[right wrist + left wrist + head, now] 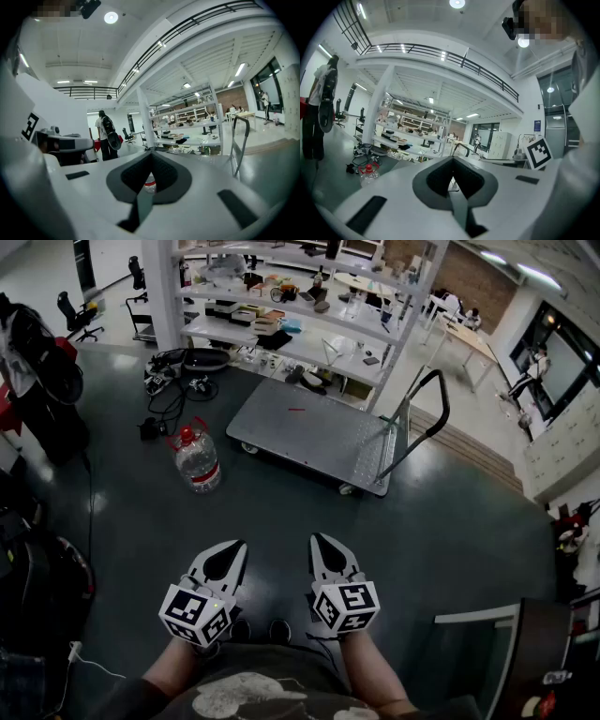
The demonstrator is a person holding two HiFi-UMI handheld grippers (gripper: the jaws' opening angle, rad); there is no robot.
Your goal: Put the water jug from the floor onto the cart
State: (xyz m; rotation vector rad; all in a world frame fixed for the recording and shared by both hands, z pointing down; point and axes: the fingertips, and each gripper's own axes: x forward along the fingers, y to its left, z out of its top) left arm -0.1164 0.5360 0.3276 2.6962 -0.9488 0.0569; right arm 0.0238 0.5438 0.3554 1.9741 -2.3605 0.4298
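Observation:
A clear water jug [197,457] with a red cap and red label stands upright on the dark floor, left of a grey flat platform cart [309,432]. The cart's black push handle [428,415] rises at its right end. My left gripper [233,547] and right gripper [319,540] are side by side low in the head view, both shut and empty, well short of the jug. In the left gripper view the jug [369,172] is far off to the left of my left gripper [452,161]. In the right gripper view the jug [149,183] shows through the hollow of my right gripper [151,156].
White shelving [281,320] loaded with boxes and tools stands behind the cart. Cables and small gear [173,381] lie on the floor near the jug. Dark bags [37,371] sit at the left. A person with a backpack [107,136] stands far off.

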